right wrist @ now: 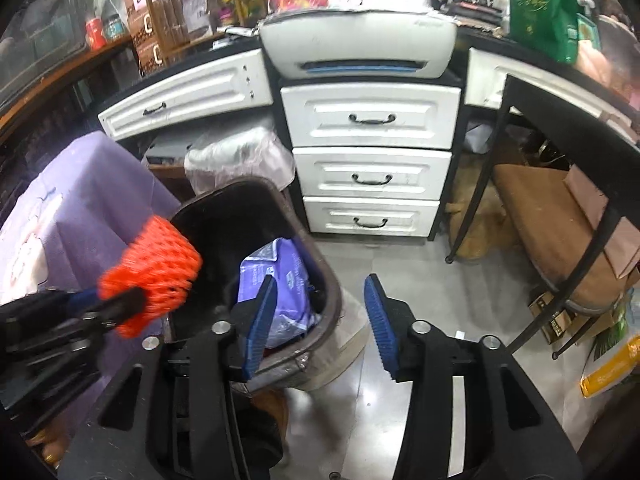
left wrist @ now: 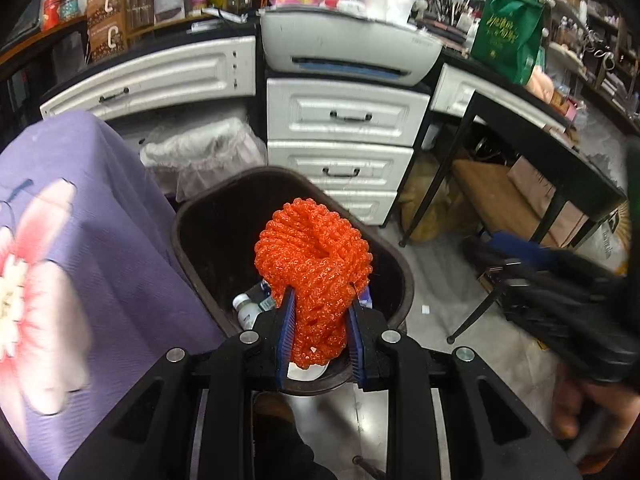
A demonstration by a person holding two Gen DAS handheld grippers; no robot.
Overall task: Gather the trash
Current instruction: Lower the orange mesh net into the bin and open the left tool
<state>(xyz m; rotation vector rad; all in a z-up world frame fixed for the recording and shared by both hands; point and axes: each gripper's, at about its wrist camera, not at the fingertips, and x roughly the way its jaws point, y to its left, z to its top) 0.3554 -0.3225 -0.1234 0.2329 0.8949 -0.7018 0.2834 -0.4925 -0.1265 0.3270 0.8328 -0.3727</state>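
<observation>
My left gripper [left wrist: 321, 303] is shut on a crumpled orange foam net [left wrist: 312, 260], which hangs over the mouth of a dark brown trash bin [left wrist: 188, 236]. A white bottle [left wrist: 245, 309] and other bits lie at the bin's bottom. In the right wrist view the orange net [right wrist: 154, 276] shows at the left, over the bin's [right wrist: 324, 276] left side, and a purple plastic package [right wrist: 280, 280] lies inside the bin. My right gripper [right wrist: 321, 285] is open with nothing between its fingers, above the bin's right rim and the floor.
A purple flowered cloth [left wrist: 80, 240] drapes over something left of the bin. Behind stand white drawers [right wrist: 372, 152] with a printer [right wrist: 360, 44] on top. A black-legged table [right wrist: 560, 112] with a brown-cushioned seat [right wrist: 552, 216] under it is on the right. A green bag [left wrist: 508, 28] sits on the counter.
</observation>
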